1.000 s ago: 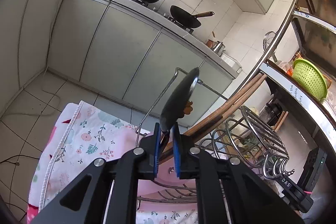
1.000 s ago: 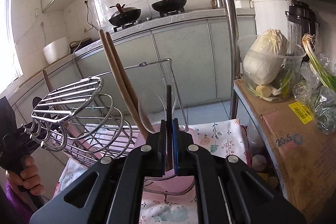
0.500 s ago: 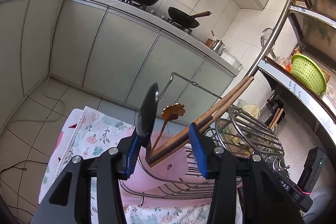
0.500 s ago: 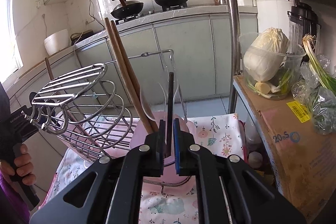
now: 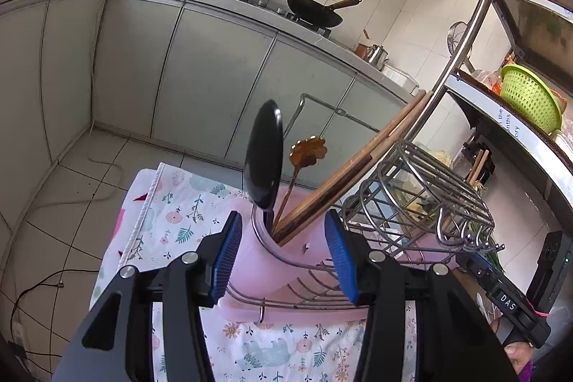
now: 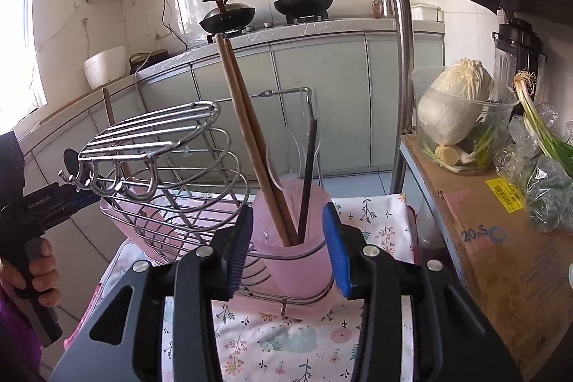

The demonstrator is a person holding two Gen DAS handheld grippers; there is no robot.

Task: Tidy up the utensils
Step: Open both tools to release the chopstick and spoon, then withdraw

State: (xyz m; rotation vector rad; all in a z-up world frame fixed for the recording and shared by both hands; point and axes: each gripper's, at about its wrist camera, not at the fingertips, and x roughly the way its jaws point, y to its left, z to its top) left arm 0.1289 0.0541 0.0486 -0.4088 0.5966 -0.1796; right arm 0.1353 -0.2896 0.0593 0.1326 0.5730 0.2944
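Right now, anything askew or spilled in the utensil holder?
Nothing spilled. The wooden chopsticks lean steeply out of the pink cup instead of standing upright like the black spoon. Both grippers are open and empty.

2 woks (image 5: 314,10) on the stove; a cabbage (image 6: 454,102) beside scallions (image 6: 544,135).

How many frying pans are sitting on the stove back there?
2. A lidded pan on the burner toward the wall socket, an open pan on the burner beside it toward the metal shelf rack.

Shiny metal wire rack (image 6: 172,145); matt translucent pink plastic cup (image 6: 292,260); wooden chopsticks (image 6: 247,131); glossy black spoon (image 5: 263,153).
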